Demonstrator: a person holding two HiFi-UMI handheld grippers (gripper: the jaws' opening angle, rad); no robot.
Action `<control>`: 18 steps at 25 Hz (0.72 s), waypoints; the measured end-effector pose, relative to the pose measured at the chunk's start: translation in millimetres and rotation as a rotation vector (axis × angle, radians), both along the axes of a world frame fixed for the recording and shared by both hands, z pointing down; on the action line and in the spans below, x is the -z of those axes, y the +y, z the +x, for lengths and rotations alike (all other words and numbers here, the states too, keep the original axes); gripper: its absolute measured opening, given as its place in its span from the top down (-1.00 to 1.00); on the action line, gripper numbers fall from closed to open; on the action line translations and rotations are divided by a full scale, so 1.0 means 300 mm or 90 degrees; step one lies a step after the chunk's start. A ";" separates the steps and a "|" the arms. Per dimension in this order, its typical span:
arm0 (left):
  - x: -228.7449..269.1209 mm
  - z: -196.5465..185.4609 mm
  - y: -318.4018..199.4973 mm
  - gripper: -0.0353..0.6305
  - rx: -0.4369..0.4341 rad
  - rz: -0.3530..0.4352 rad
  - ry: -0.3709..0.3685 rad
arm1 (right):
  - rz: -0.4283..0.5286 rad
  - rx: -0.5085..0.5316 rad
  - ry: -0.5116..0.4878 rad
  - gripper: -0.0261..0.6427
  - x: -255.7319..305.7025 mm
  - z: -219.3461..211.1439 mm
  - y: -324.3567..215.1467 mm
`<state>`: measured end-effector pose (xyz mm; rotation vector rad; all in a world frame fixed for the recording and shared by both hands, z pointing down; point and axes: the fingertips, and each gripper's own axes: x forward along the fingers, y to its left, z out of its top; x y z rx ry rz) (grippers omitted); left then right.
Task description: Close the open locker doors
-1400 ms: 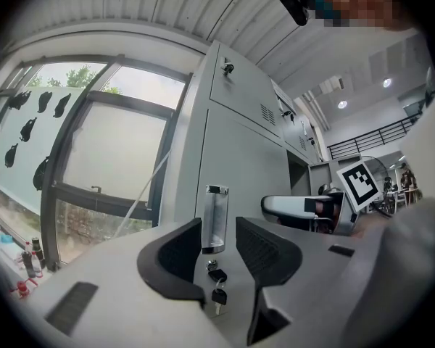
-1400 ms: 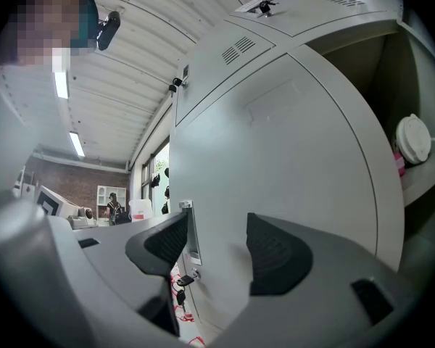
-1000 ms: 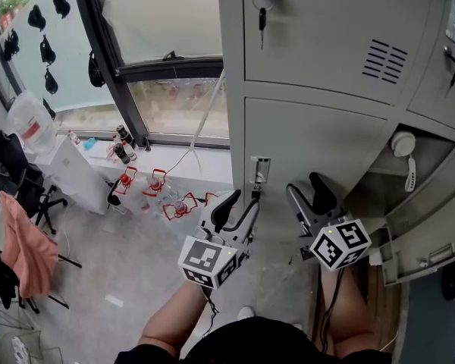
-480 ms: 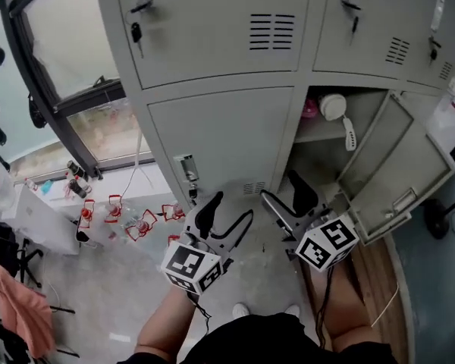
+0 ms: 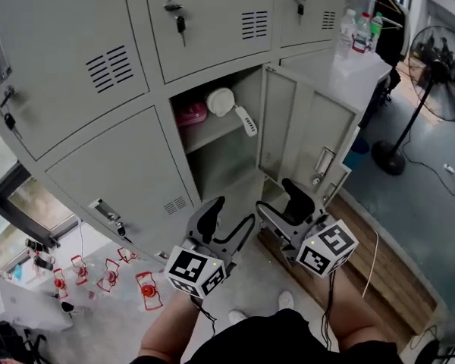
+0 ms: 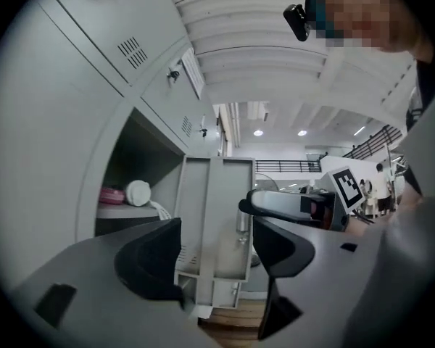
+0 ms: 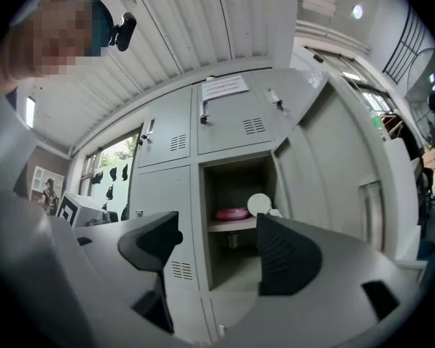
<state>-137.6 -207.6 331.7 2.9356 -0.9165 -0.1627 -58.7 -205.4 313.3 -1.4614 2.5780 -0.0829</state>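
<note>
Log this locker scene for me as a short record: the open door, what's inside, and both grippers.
Open locker door: lower row, swung wide to the right
Shelf: pink item, white round item
Left gripper: jaws just opened, nothing between them
Right gripper: jaws just opened, nothing between them
Contact: neither gripper touches the door

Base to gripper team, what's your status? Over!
Left gripper and right gripper just opened, both empty. Locker door stands wide open, untouched. White handle sticks out at shelf edge, might catch.
</note>
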 end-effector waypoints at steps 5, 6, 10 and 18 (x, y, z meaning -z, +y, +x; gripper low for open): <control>-0.002 0.185 0.037 -0.06 -0.072 -0.006 -0.004 | -0.002 -0.085 -0.008 -0.04 -0.002 0.215 0.085; -0.005 0.214 0.044 -0.06 -0.081 -0.008 -0.005 | -0.003 -0.100 -0.010 -0.01 -0.003 0.256 0.100; -0.020 0.303 0.070 -0.06 -0.102 -0.013 -0.013 | -0.007 -0.154 -0.025 0.10 -0.007 0.420 0.135; -0.045 0.427 0.047 -0.06 -0.080 -0.025 -0.021 | -0.030 -0.155 -0.035 0.22 -0.046 0.605 0.066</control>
